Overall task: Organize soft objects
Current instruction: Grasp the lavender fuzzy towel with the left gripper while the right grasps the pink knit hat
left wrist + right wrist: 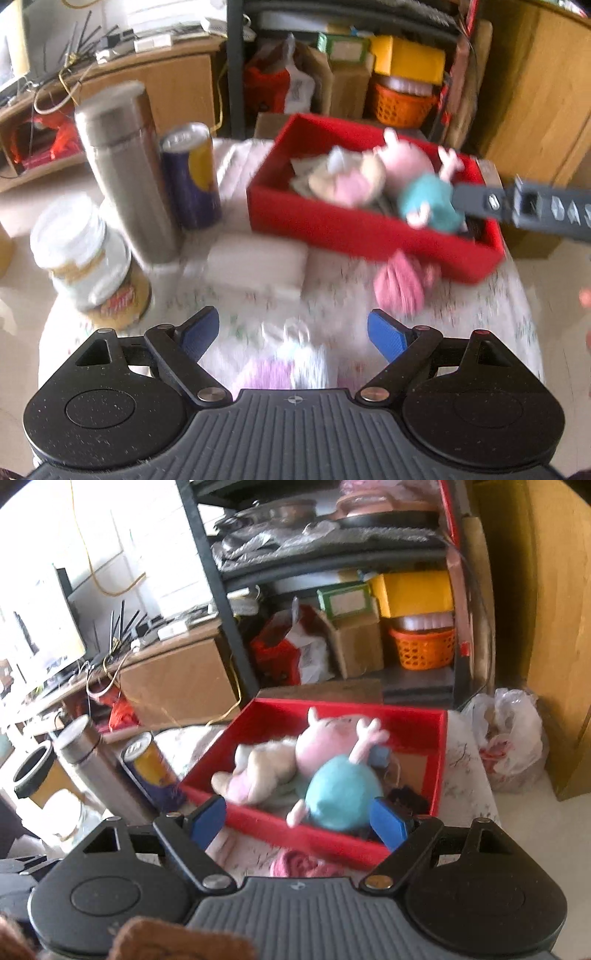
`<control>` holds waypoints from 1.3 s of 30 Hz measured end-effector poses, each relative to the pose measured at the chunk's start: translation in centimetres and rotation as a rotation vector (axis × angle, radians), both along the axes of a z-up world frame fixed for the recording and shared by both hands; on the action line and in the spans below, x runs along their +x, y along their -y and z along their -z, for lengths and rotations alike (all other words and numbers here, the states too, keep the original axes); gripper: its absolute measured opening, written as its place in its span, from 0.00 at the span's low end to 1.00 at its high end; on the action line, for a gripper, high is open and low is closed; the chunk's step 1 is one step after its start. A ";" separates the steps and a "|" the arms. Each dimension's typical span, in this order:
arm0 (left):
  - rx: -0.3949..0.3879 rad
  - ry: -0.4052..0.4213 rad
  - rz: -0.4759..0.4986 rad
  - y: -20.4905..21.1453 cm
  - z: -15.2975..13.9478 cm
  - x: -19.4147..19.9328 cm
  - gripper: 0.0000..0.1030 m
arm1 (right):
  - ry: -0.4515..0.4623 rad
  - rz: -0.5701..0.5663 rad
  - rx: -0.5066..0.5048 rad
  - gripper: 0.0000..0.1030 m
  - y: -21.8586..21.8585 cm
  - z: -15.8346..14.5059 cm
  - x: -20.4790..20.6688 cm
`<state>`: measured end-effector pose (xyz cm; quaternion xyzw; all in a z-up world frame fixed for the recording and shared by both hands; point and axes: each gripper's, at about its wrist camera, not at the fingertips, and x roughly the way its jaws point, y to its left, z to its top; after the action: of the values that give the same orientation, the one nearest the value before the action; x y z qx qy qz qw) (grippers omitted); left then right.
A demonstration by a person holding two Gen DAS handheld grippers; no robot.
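A red box (332, 225) (441, 746) stands on the flowered tablecloth (332, 295). In it lie a pink pig plush in a teal dress (424, 199) (343, 786) and a cream and pink plush (347, 181) (258, 771). A pink knitted soft item (400, 284) (299, 864) lies on the cloth in front of the box. A white and lilac soft toy (291, 354) lies just ahead of my open left gripper (293, 334). My right gripper (299, 821) is open and empty, at the box's front edge; one finger of it (517, 205) shows in the left wrist view.
A steel flask (125, 173) (92, 764), a purple and yellow can (194, 177) (155, 771) and a white-lidded jar (88, 266) stand at the left. A white folded block (258, 262) lies mid-table. Cluttered shelves (332, 635) stand behind, a plastic bag (509, 734) on the floor.
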<state>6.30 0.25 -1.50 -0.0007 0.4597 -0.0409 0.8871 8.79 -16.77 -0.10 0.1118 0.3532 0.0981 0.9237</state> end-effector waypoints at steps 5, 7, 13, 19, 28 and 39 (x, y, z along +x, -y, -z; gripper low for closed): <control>-0.008 -0.085 0.034 0.4 1.9 -2.2 0.83 | -0.018 -0.002 0.008 0.56 0.0 0.4 -0.1; 0.019 -0.111 0.052 0.9 2.7 -2.6 0.83 | -0.028 -0.007 0.023 0.56 -0.1 0.5 -0.1; 0.056 -0.166 0.048 0.7 5.0 -1.7 0.42 | -0.087 -0.055 0.004 0.56 -1.2 1.6 0.2; -0.069 -0.162 0.029 -1.1 3.7 -1.8 0.14 | -0.209 -0.058 0.075 0.56 -0.7 3.6 1.3; -0.237 -0.062 0.013 -3.2 -0.7 -2.1 0.11 | -0.301 -0.017 0.083 0.56 -1.4 5.9 2.6; -0.309 -0.018 -0.016 -5.0 -2.3 -1.9 0.12 | -0.365 -0.011 0.039 0.25 -3.8 8.9 5.1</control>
<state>4.35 5.23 0.78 -0.1410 0.4560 -0.1042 0.8725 13.91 -12.97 -9.02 0.1439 0.5135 0.0881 0.8413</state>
